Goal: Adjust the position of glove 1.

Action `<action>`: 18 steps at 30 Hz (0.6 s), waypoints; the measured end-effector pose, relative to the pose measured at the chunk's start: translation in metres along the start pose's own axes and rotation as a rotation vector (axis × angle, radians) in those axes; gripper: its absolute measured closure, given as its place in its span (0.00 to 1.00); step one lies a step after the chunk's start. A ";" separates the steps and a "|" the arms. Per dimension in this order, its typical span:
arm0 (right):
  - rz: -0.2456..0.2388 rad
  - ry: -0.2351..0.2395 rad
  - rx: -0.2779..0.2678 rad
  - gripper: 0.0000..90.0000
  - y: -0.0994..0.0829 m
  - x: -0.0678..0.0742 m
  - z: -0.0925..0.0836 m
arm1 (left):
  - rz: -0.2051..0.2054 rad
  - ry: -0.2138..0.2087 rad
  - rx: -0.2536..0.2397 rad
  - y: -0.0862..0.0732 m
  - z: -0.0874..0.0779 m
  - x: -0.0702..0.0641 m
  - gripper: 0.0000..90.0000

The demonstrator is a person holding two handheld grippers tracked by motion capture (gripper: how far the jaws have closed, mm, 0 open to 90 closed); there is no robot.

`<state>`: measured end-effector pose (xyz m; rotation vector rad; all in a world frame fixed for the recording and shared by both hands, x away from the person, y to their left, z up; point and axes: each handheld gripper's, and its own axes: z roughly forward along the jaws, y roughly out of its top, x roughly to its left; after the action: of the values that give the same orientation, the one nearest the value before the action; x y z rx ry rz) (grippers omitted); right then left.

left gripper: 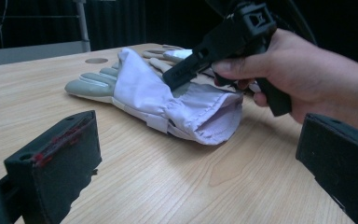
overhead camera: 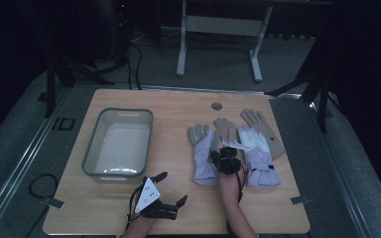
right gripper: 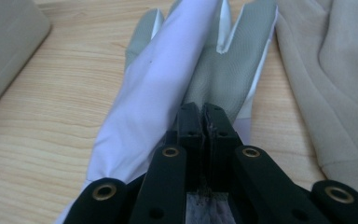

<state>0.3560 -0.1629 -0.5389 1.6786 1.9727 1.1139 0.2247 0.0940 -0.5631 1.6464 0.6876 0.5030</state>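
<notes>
Lavender glove right of the grey tub is pinched by the right gripper, lift-out pending; left gripper waits spread on the bench.

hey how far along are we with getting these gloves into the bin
Nothing looks done yet: the grey bin is bare inside. In hand: the right gripper, jaws together, is at the left lavender glove, seemingly pinching its fabric. Left: that glove, the other lavender glove and the two tan gloves. The left gripper waits open.
</notes>
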 end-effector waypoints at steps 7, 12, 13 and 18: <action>-0.005 0.007 0.000 0.89 0.003 -0.004 0.003 | -0.001 -0.001 0.000 0.000 0.000 0.000 0.00; -0.053 0.052 -0.016 0.77 0.018 -0.002 -0.017 | -0.001 -0.002 0.001 0.000 0.000 0.000 0.00; -0.083 0.060 -0.014 0.73 0.021 -0.002 -0.020 | -0.001 -0.002 0.000 0.000 0.000 0.000 0.00; -0.187 0.122 -0.025 0.64 0.038 -0.012 -0.039 | -0.001 -0.002 0.000 0.000 0.000 0.000 0.00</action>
<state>0.3591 -0.1877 -0.4889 1.4098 2.1304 1.1905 0.2250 0.0941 -0.5631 1.6466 0.6872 0.5009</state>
